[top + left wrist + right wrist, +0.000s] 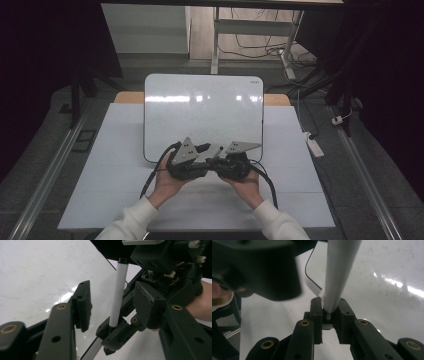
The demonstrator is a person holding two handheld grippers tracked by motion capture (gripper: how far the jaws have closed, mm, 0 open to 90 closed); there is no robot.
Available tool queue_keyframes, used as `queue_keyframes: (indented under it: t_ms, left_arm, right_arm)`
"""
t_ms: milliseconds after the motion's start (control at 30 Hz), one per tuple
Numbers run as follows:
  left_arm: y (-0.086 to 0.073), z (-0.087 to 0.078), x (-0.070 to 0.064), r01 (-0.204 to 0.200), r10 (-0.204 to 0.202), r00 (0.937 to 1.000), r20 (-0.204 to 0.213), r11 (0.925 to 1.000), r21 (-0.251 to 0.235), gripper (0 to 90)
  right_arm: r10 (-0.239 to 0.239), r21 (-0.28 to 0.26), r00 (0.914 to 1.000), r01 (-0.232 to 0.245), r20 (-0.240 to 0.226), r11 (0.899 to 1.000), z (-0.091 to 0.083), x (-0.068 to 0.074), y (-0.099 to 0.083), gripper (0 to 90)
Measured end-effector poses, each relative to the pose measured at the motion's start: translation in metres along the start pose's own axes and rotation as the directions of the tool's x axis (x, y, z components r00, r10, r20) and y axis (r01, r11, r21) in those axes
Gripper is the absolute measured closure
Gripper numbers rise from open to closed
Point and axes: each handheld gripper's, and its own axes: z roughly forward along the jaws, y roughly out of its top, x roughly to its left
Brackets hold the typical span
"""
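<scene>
A white marker with a black cap stands up between both grippers, over the near edge of a glossy whiteboard. My right gripper is shut on the marker's lower end; its jaws also appear low in the left gripper view, clamped on the marker. The left gripper is open, one jaw on each side of the marker's barrel and clear of it. From above, the left gripper and the right gripper meet tip to tip, each held in a hand.
The whiteboard lies on a white tabletop with bare room on both sides. A power strip and cables lie on the floor at the right and back, beside a desk frame.
</scene>
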Motion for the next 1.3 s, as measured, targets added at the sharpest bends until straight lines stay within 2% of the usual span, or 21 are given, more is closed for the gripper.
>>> queue_keyframes:
  t_ms: [133, 300, 467, 600, 767, 967, 1067, 1200, 1300]
  left_arm:
    - [0.001, 0.005, 0.000, -0.001, 0.001, 1.0000, 0.001, 1.0000, 0.002, 61.7]
    - [0.003, 0.006, -0.001, -0.013, 0.013, 0.9999, 0.002, 0.9999, 0.008, 79.4]
    - [0.004, 0.006, -0.001, -0.012, 0.012, 0.9999, 0.003, 0.9997, 0.023, 81.1]
    - [0.005, 0.002, 0.000, -0.009, 0.009, 1.0000, 0.004, 0.9997, 0.023, 81.3]
    - [0.006, -0.009, 0.007, 0.001, 0.000, 0.9999, -0.016, 0.9997, 0.025, 81.4]
    - [0.005, -0.030, 0.026, 0.044, -0.042, 0.9976, -0.056, 0.9981, 0.042, 81.4]
    - [0.003, -0.041, 0.036, 0.078, -0.075, 0.9943, -0.076, 0.9960, 0.043, 81.4]
    - [0.000, -0.054, 0.050, 0.110, -0.104, 0.9874, -0.119, 0.9929, 0.045, 81.5]
    - [-0.003, -0.060, 0.059, 0.135, -0.127, 0.9819, -0.140, 0.9898, 0.047, 81.4]
  right_arm:
    - [-0.002, 0.001, 1.0000, 0.002, -0.001, 1.000, 0.000, 0.001, 0.000, 77.7]
    - [0.003, 0.003, 1.0000, -0.003, -0.006, 1.000, 0.001, 0.002, 0.001, 77.7]
    - [0.007, 0.008, 0.9999, -0.007, -0.013, 1.000, 0.002, 0.002, 0.000, 77.5]
    - [-0.016, -0.003, 0.9998, 0.016, -0.015, 1.000, 0.002, 0.004, 0.000, 75.8]
    - [-0.054, -0.056, 0.9985, 0.054, 0.002, 0.997, -0.002, 0.009, 0.002, 61.9]
    - [-0.085, -0.109, 0.9952, 0.090, 0.049, 0.990, -0.018, 0.011, 0.002, 54.7]
    - [-0.081, -0.110, 0.9938, 0.089, 0.076, 0.990, -0.027, 0.009, 0.000, 53.1]
    - [-0.109, -0.094, 0.9841, 0.123, 0.140, 0.988, -0.042, 0.005, -0.011, 51.9]
    - [-0.099, -0.094, 0.9784, 0.118, 0.182, 0.989, -0.056, -0.002, -0.020, 50.5]
